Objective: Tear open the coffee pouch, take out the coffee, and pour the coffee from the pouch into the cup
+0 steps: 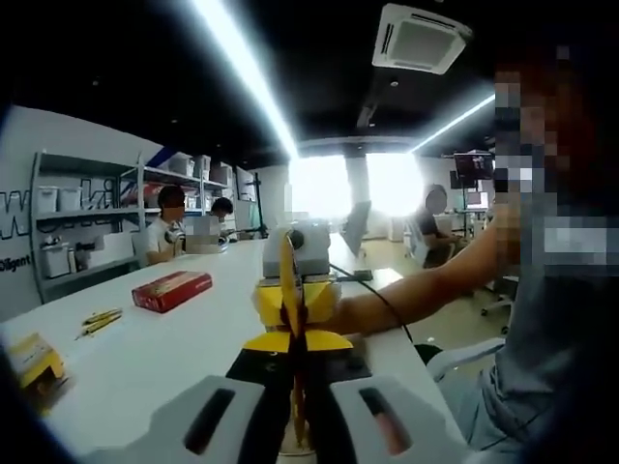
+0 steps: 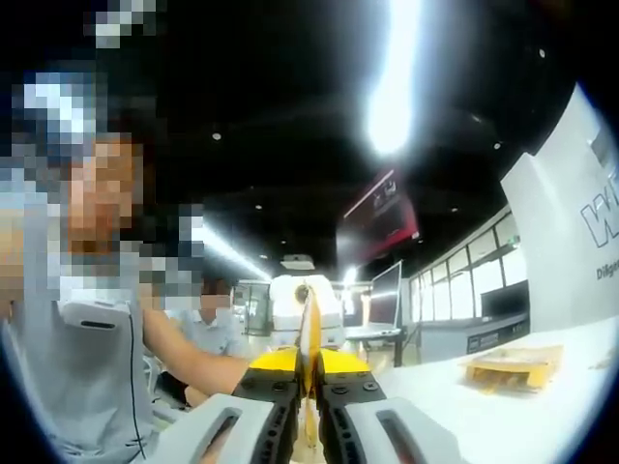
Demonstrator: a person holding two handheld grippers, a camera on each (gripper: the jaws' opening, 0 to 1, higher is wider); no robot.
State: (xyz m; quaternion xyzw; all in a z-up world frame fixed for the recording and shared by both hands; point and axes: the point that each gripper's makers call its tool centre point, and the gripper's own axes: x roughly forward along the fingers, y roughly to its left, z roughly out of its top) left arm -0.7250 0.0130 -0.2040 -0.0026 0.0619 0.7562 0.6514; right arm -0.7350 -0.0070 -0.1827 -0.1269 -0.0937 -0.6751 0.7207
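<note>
A thin yellow coffee pouch [image 1: 290, 261] is seen edge-on, standing upright between the two grippers above the white table [image 1: 164, 348]. My left gripper [image 1: 297, 344] rises from the bottom of the left gripper view, shut on the pouch. My right gripper [image 1: 296, 305] faces it tip to tip and grips the same pouch. In the right gripper view, the right gripper [image 2: 309, 365] is shut on the pouch [image 2: 310, 324], with the left gripper [image 2: 308, 340] just beyond it. A person's forearm [image 1: 416, 290] reaches in behind the right gripper.
A red box [image 1: 172, 290] lies on the table to the left, with yellow sachets [image 1: 100, 321] and a yellow carton [image 1: 34, 360] nearer the edge. The carton [image 2: 513, 367] also lies on the table at the right. People sit at the far end, beside shelves [image 1: 77, 227].
</note>
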